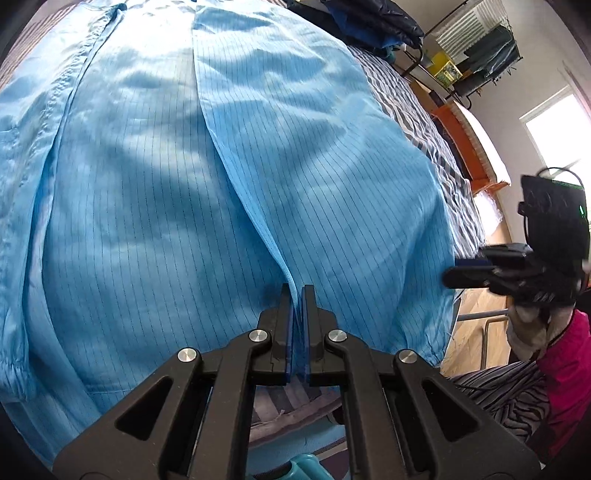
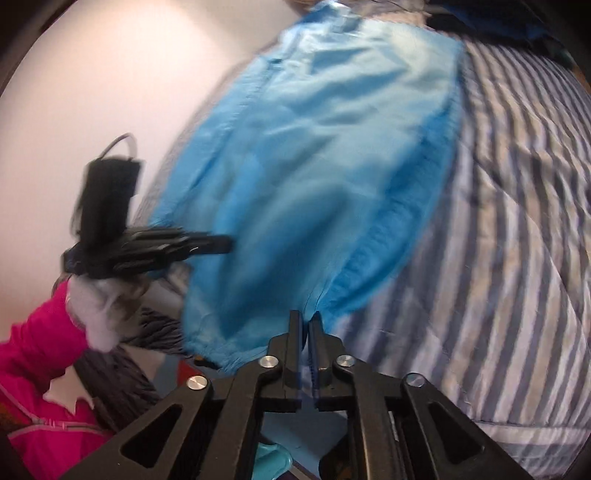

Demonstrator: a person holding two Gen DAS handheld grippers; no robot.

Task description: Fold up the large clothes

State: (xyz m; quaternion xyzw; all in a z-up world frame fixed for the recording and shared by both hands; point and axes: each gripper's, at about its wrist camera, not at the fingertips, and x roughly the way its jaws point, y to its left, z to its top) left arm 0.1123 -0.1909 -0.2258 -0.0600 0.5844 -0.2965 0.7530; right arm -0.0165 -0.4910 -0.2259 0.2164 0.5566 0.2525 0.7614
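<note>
A large light-blue garment with thin dark pinstripes (image 1: 229, 155) lies spread on a striped bed; it also shows in the right wrist view (image 2: 314, 155), blurred. My left gripper (image 1: 297, 291) is shut on a raised fold of the garment's near hem. My right gripper (image 2: 306, 317) is shut on the garment's near corner at its right edge. The right gripper also shows in the left wrist view (image 1: 465, 271) at the garment's right edge. The left gripper shows in the right wrist view (image 2: 218, 243) at the left.
The grey-and-white striped bedcover (image 2: 517, 221) extends to the right of the garment. Dark blue clothes (image 1: 373, 22) are piled at the far end of the bed. A clothes rack (image 1: 487, 51) and an orange shelf (image 1: 458, 136) stand beyond. The person's pink sleeve (image 2: 33, 343) is at the left.
</note>
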